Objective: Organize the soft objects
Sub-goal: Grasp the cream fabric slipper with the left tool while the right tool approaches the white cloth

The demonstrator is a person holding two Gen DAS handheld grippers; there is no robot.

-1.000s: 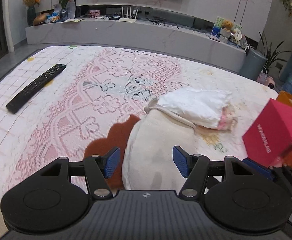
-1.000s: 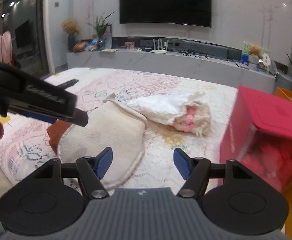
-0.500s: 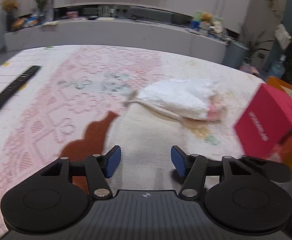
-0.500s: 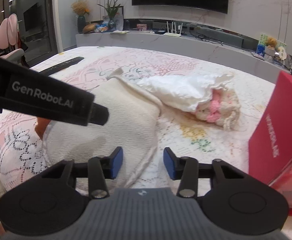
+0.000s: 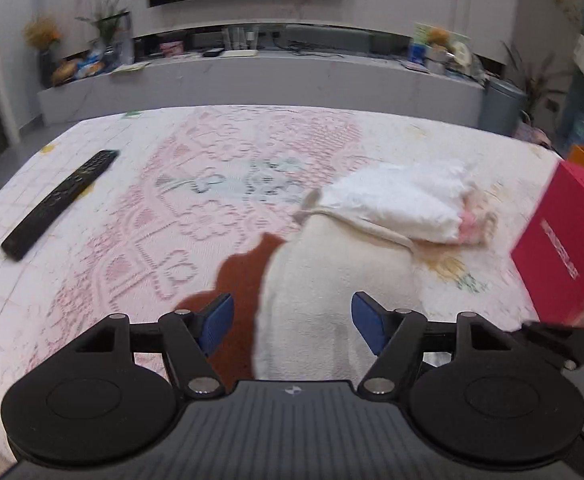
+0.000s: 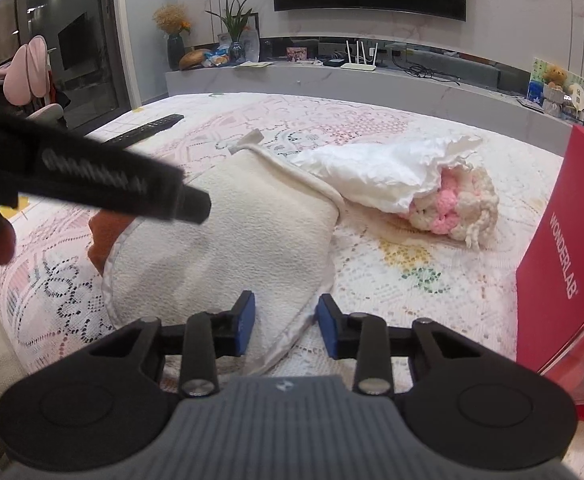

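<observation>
Left wrist view, blurred: the left gripper [image 5: 292, 322] hangs with fingers wide and opening, straddling the near end of a cream terry-cloth mitt [image 5: 324, 280] on the lace-covered bed [image 5: 131, 220], pads clear of it. An orange cloth [image 5: 243, 280] shows only partly from under the mitt. A red cardboard box [image 5: 564, 240] is cut off at the frame edge; its contents cannot be seen.

Right wrist view: the right gripper [image 6: 285, 326] has its fingers closing around the mitt's hem, not yet pressing. Sharper here, white crumpled paper [image 6: 380, 172] wraps a pink-and-cream crocheted piece [image 6: 456, 208].
</observation>
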